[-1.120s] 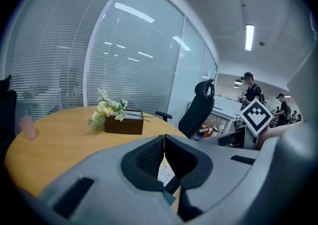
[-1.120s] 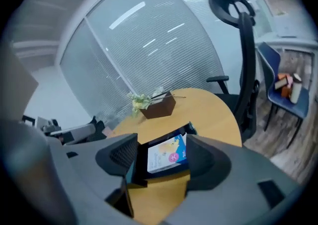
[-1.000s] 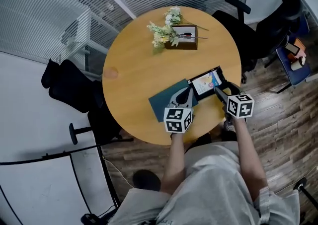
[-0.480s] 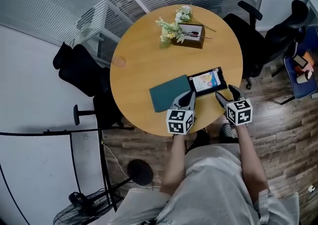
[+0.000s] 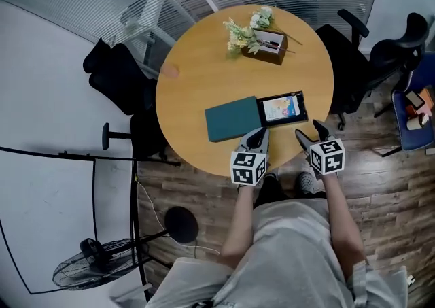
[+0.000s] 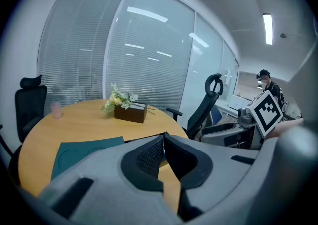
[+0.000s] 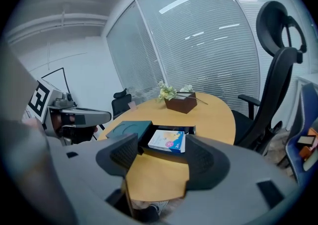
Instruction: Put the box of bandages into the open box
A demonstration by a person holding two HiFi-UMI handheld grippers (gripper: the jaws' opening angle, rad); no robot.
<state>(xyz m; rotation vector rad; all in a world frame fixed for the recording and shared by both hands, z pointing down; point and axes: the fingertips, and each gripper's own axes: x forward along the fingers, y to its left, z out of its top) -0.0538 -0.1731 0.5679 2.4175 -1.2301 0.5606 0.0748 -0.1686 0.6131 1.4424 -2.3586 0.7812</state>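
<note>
Head view: since a second ago, both grippers have been drawn back to the near edge of the table (image 5: 204,75). The right gripper (image 5: 308,134) was then at the open box (image 5: 303,107). The box of bandages (image 5: 281,107) is now left lying inside it, ahead of both sets of jaws, so the placing is judged done. A teal lid (image 5: 232,118) lies just beyond the left gripper (image 5: 256,139).

Left gripper view: the jaws are seen closed tip to tip, with nothing held.

Right gripper view: the jaws are spread wide and empty. Straight ahead of them the box of bandages is seen as a flat white-and-blue carton, lying face up within the black walls.
</note>
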